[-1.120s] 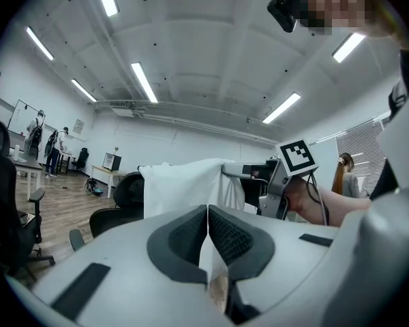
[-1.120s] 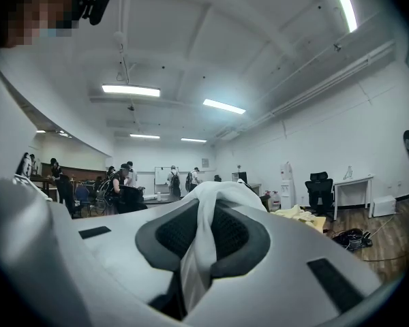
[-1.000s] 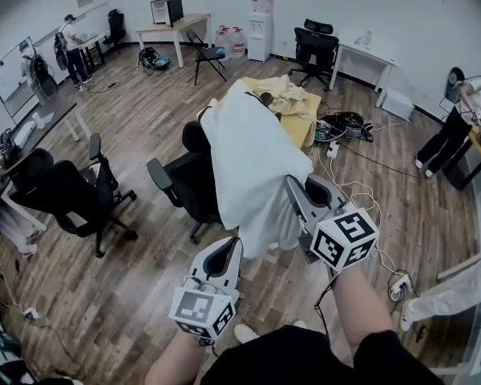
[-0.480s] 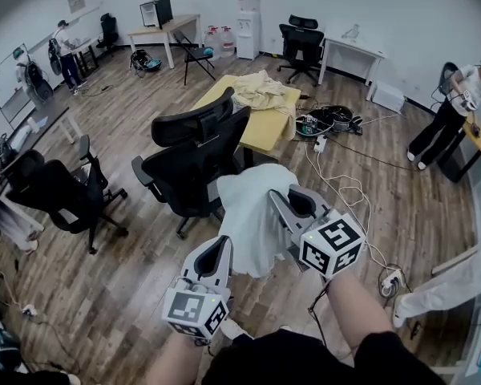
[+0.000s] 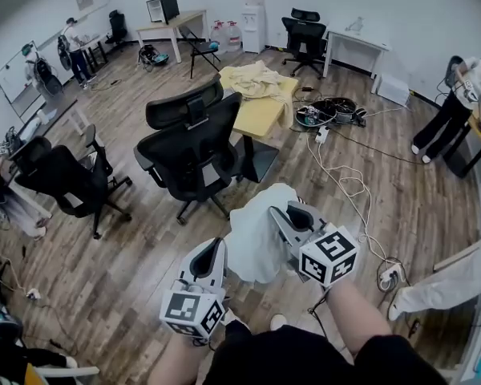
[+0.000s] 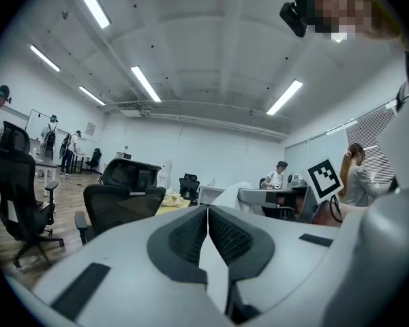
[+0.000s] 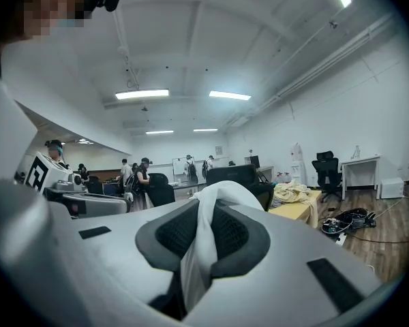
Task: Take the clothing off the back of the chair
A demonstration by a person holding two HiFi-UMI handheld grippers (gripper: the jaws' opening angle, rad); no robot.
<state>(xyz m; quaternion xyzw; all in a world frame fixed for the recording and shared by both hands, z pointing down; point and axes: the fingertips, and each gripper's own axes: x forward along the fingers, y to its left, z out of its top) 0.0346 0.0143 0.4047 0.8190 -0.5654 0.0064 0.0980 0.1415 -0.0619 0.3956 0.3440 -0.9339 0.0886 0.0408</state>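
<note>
We had drawn the white garment (image 5: 258, 235) clear of the chair (image 5: 194, 147), whose back stood bare (it was draped a second earlier). The right gripper (image 5: 293, 217) stayed clamped on the cloth, which hung near the person. The left gripper (image 5: 213, 255) was closed and empty. Removal looked done.

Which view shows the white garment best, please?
The head view: the white garment hangs whole from the right gripper. The right gripper view shows only the fold pinched in its jaws; the left gripper view, a sliver.
</note>
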